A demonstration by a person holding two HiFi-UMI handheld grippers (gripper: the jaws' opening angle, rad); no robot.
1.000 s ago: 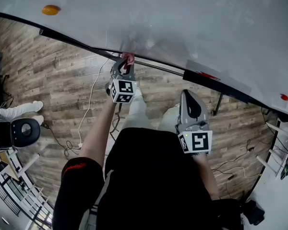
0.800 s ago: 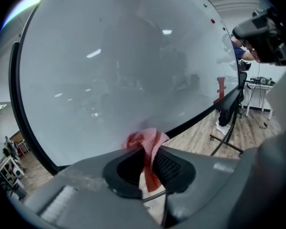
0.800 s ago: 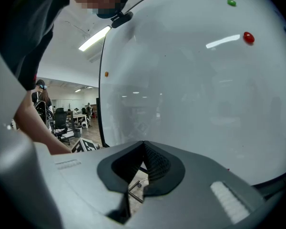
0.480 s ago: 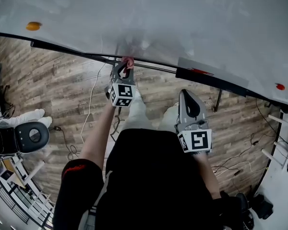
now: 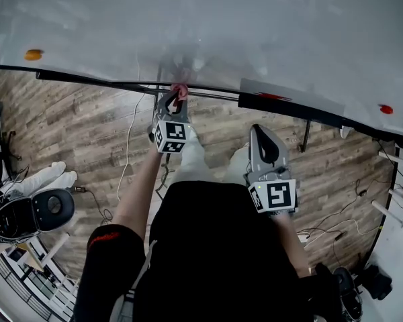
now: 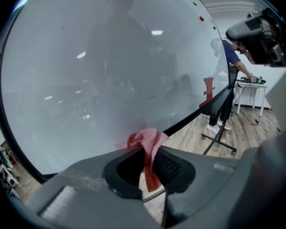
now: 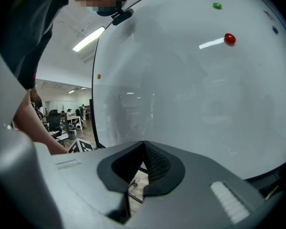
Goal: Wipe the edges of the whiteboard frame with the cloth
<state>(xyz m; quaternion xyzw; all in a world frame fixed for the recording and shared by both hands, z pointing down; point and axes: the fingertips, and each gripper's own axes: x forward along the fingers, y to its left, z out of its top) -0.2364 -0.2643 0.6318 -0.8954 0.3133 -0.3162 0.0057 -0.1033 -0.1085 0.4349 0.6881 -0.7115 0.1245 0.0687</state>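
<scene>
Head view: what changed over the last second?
The left tool, shut on the pink-red cloth, slid it rightward along the whiteboard's black bottom frame edge, away from the orange magnet and towards the red magnet. Unchanged: the grip on the cloth; the right tool is low, shut and empty.

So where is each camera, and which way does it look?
Head view: on the person's head, looking steeply down at the whiteboard, its bottom frame and the wooden floor; both arms, the left claw and the right claw show.
Left gripper view: on the left claw, looking along its jaws, shut on the pink cloth, at the whiteboard.
Right gripper view: on the right claw, facing the whiteboard; its jaws are shut, empty.
Shared: all three see the whiteboard.
</scene>
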